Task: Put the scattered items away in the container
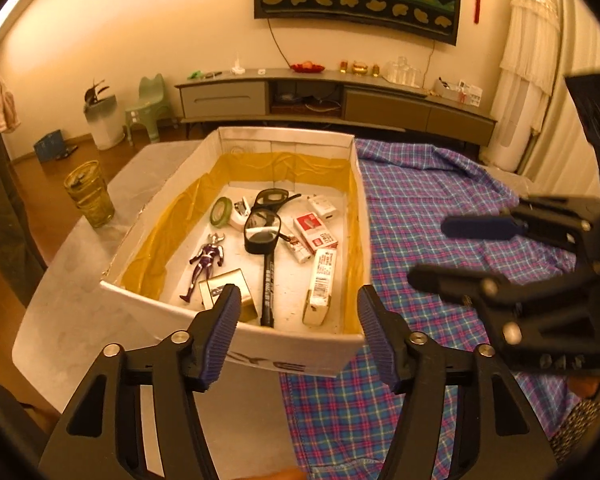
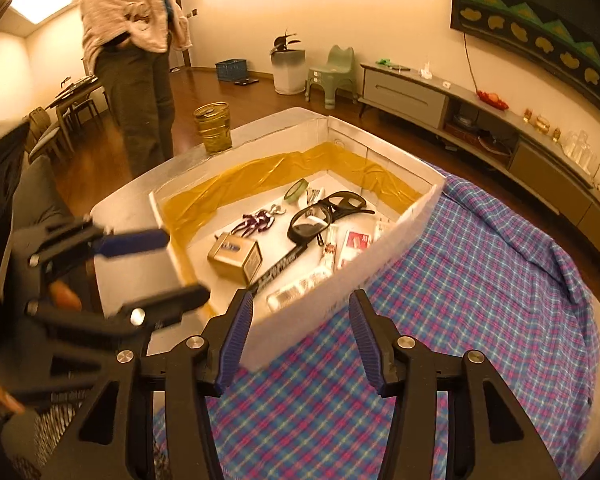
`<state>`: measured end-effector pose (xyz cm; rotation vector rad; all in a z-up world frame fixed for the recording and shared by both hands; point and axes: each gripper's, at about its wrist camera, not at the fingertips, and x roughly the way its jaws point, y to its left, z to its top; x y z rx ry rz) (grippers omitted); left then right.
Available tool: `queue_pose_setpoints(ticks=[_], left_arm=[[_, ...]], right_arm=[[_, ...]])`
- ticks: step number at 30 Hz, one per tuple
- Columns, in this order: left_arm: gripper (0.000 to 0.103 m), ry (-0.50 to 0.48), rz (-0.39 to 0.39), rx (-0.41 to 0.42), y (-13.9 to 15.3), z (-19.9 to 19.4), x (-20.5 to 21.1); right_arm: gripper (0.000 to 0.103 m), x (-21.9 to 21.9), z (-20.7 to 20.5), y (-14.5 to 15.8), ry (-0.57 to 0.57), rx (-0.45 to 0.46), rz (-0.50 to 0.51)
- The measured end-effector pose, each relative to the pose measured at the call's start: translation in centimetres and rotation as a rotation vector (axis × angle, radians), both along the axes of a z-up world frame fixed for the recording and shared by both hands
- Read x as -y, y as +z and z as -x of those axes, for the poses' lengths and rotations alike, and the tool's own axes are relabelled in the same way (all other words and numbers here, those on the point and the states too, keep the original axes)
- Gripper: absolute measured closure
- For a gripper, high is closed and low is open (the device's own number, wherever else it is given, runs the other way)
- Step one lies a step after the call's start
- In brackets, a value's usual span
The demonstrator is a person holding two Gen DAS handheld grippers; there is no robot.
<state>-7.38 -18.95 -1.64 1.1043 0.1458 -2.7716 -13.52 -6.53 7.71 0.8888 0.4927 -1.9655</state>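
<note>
The white cardboard box (image 1: 260,342) with yellow lining holds several items: two pairs of dark glasses (image 1: 262,229), a black marker (image 1: 269,284), a purple figurine (image 1: 206,260), a gold tin (image 1: 216,286), a tape roll (image 1: 221,211) and small cartons (image 1: 322,280). My left gripper (image 1: 299,312) hangs open and empty over the box's near wall. My right gripper (image 1: 430,251) hovers to the right over the plaid cloth, open, with nothing in it. In the right wrist view the box (image 2: 400,232), the tin (image 2: 234,256), my right gripper (image 2: 300,308) and my left gripper (image 2: 184,264) all show.
A blue and pink plaid cloth (image 1: 440,184) covers the table right of the box. An amber glass (image 1: 89,194) stands at the table's far left corner. A person (image 2: 132,60) stands beyond it. A low TV cabinet (image 1: 340,96) lines the far wall.
</note>
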Motion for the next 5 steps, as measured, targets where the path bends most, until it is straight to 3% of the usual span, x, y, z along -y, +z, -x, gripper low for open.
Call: queue_pose_setpoints(ticks=[5], left_arm=[[0.035,0.007,0.008,0.001,0.4,-1.4,-1.2]], right_arm=[[0.050,-2.7,-2.4,0.1,-0.002,-0.002,0.031]])
